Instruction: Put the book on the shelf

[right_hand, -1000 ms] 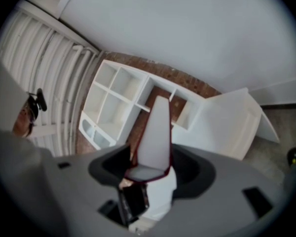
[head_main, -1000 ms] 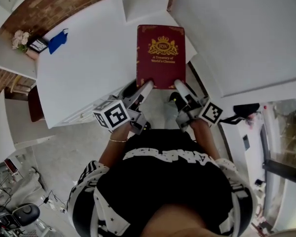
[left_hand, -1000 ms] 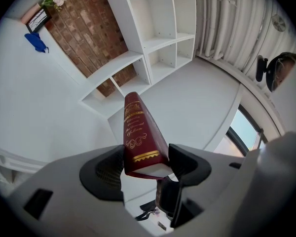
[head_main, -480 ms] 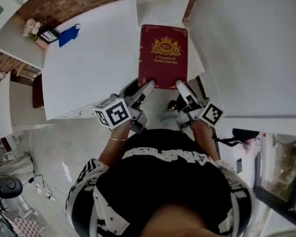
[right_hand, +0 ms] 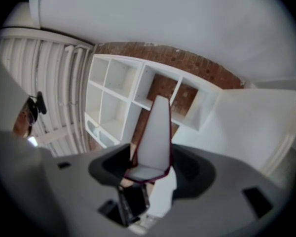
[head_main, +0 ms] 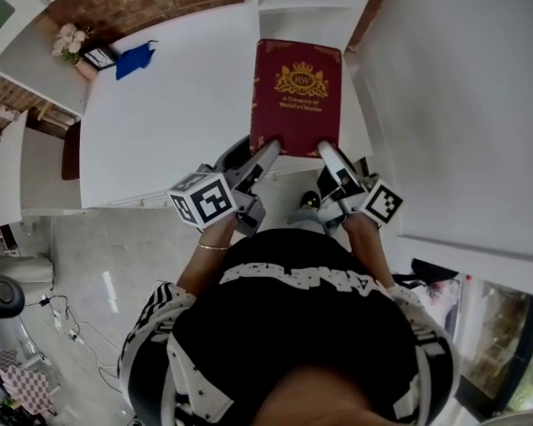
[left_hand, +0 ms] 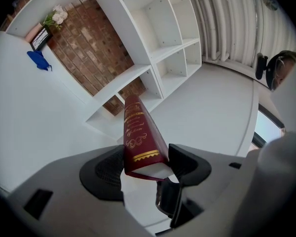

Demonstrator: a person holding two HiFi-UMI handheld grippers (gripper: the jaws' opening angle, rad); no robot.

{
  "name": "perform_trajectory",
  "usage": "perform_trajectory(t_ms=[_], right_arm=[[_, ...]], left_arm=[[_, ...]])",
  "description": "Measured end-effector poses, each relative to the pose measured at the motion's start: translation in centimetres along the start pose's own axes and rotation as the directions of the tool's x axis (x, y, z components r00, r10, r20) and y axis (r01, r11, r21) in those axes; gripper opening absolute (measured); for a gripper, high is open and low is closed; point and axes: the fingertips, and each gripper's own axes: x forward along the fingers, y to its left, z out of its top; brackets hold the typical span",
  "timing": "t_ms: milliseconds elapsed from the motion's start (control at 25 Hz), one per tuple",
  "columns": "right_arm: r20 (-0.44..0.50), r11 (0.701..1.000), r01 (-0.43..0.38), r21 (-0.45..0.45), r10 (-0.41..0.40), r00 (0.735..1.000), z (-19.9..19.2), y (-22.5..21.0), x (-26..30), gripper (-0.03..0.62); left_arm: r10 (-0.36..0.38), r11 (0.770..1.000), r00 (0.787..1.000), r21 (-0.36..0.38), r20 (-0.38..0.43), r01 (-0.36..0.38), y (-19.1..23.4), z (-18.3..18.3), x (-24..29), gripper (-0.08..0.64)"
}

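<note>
A dark red book [head_main: 298, 96] with gold print is held flat in the air above the white table's edge. My left gripper [head_main: 265, 153] is shut on its near left corner, my right gripper [head_main: 327, 153] on its near right corner. In the left gripper view the book's spine [left_hand: 138, 135] rises from between the black pads of that gripper [left_hand: 145, 166]. The right gripper view shows its white page edge [right_hand: 155, 137] clamped in that gripper [right_hand: 149, 172]. The white cube shelf [left_hand: 158, 38] stands ahead against a brick wall, with open compartments [right_hand: 108, 90].
A white table [head_main: 169, 118] lies at left, bearing a blue cloth [head_main: 135, 59], a small framed picture [head_main: 99, 57] and a flower pot [head_main: 69, 38]. A large white surface [head_main: 462, 105] fills the right. A person's torso [head_main: 293, 344] is below.
The book and both grippers have kept their grip and shifted slightly forward toward the shelf. The table and its objects have slid rightward in the head view.
</note>
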Motion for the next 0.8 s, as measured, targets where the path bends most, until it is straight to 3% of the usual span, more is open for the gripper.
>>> perform_trajectory(t_ms=[400, 800], right_arm=[[-0.046, 0.998, -0.055, 0.006, 0.056, 0.997, 1.8, -2.1, 0.9, 0.275], [-0.063, 0.998, -0.054, 0.014, 0.055, 0.997, 3.0, -1.0, 1.4, 0.275]], left_arm=[[0.051, 0.998, 0.997, 0.030, 0.053, -0.053, 0.6, -0.1, 2.0, 0.304], [0.061, 0.998, 0.996, 0.024, 0.058, -0.062, -0.5, 1.2, 2.4, 0.304]])
